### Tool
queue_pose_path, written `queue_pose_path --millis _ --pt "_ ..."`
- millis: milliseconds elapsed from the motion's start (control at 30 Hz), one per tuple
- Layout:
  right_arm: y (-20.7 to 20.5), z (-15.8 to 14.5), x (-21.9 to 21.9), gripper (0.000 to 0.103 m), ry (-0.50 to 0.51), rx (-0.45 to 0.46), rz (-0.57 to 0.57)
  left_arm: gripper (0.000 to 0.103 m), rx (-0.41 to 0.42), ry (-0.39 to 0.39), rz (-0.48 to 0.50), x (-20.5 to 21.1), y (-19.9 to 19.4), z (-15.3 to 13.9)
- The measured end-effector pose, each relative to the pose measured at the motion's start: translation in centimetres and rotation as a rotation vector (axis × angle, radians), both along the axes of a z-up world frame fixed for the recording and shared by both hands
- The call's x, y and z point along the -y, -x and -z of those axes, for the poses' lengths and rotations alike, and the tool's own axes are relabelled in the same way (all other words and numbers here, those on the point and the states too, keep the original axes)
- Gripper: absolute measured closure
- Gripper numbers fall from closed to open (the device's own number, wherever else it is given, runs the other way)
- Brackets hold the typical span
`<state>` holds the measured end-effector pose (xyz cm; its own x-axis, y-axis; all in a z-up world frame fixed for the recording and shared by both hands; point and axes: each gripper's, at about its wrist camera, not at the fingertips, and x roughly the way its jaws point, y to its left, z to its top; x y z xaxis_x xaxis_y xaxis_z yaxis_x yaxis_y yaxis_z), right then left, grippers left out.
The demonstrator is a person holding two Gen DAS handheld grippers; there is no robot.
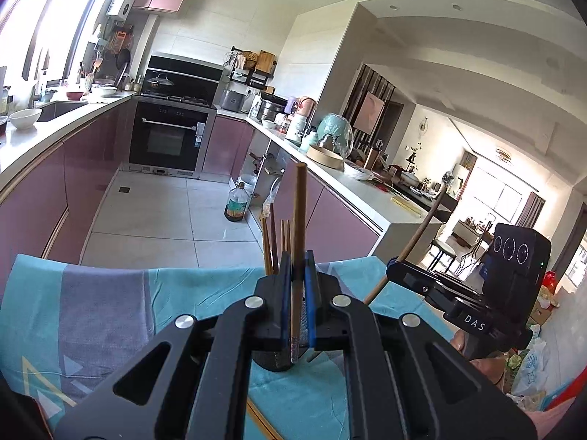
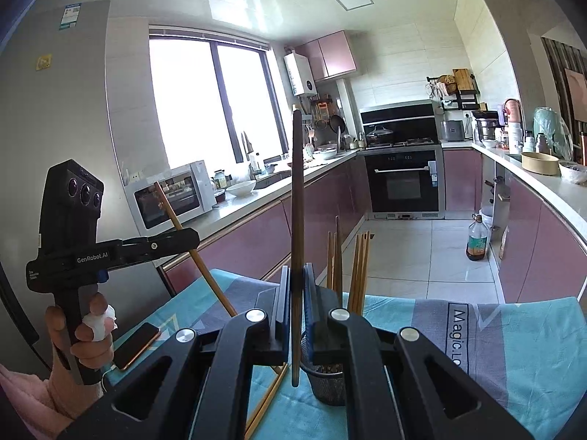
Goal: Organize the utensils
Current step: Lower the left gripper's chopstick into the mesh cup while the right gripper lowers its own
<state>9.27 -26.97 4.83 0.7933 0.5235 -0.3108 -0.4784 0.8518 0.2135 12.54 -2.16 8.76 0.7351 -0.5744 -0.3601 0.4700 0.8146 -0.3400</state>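
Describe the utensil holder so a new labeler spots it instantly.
Start at the teal and grey tablecloth on the table. Near its middle, just ahead of the right gripper, stands the black mesh cup. Unlike the phone lying flat, it stands upright with chopsticks sticking out.

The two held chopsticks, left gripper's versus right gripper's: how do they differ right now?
The left gripper clamps a lighter, tan chopstick; the right gripper clamps a darker brown chopstick.

The tan one's lower tip hangs over the mesh holder; the dark one's tip hangs just outside its rim.

Both stand near upright in their own wrist views, pinched low on the shaft, with other chopsticks already standing in the holder.
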Motion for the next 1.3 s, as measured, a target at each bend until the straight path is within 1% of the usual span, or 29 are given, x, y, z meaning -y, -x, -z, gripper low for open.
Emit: queue_pose_path --millis 267,300,467,867,1067,1300 --pt "-1.0 -0.8 0.5 0.098 -0.002 0.023 0.016 0.096 0.027 0.001 -0.005 0.5 -1.1 -1.5" --pt "-1.2 -0.9 0.6 0.098 -0.002 0.024 0.02 0.096 0.03 0.0 -0.006 0.6 -1.0 -1.1" --pt "-1.9 -0.8 0.5 0.098 -0.002 0.021 0.037 0.096 0.038 -0.018 -0.019 1.5 -1.4 -1.3" --pt "-3.4 0.5 0.4 0.098 0.018 -0.02 0.061 0.096 0.004 -0.03 -0.027 2.9 -3.1 -0.7" --pt "-4.1 1.1 0.2 0.098 0.035 -0.037 0.068 0.096 -0.026 -0.086 -0.024 3.8 -4.3 0.0" --pt "-4.6 2.0 0.0 0.098 0.049 -0.069 0.067 0.096 -0.053 -0.126 -0.014 4.8 -4.5 0.9"
